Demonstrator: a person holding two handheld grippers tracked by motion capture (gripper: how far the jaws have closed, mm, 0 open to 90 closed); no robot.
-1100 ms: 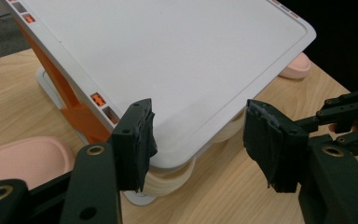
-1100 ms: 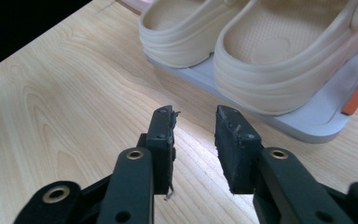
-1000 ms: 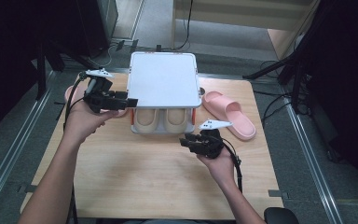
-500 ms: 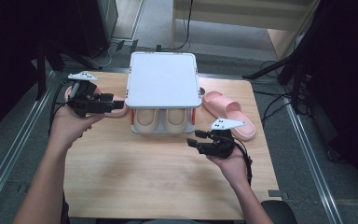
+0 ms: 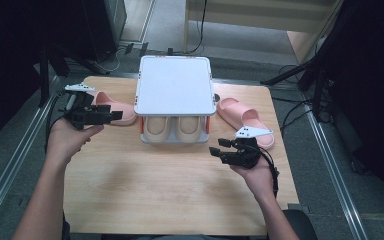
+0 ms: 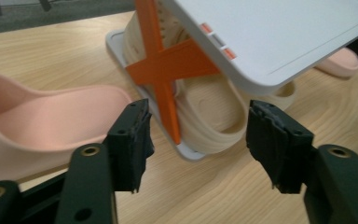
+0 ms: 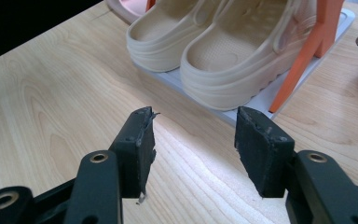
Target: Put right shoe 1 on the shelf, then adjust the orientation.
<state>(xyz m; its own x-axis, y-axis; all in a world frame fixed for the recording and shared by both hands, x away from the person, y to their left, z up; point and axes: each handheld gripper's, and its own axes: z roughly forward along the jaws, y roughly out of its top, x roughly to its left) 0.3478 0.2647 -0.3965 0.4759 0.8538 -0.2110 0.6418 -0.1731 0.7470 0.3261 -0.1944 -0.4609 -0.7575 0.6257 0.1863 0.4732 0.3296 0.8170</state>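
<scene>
Pair of beige foam clogs [image 5: 174, 128] side by side on the lower tier of a small white two-tier shoe rack with orange crossed side braces [image 5: 175, 85], heels toward the person, tucked under the rack's flat white top panel. Rack standing at the middle of the far half of the light wooden desk [image 5: 170, 190].

One pink rubber slide sandal [image 5: 111, 107] flat on the desk just left of the rack, a second pink rubber slide sandal [image 5: 242, 119] flat on the desk just right of it, angled toward the near right.

Left gripper [image 5: 117, 116] held above the left sandal, pointing right toward the rack's left side. Jaws standing wide apart, nothing between them; in the left gripper view the orange brace [image 6: 168, 70] and the side of the nearer clog [image 6: 209, 112] framed in the gap, the pink sandal [image 6: 51, 116] behind the left jaw.

Right gripper [image 5: 216, 148] held over the desk in front of the rack's right corner, near the right sandal, pointing left. Jaws just opened wide, gripping nothing; in the right gripper view bare wood in the gap, both clogs [image 7: 205, 42] on the white base plate beyond, apart from the jaws.

Grey floor with metal rails [image 5: 10, 150] and dark cables around the desk.
</scene>
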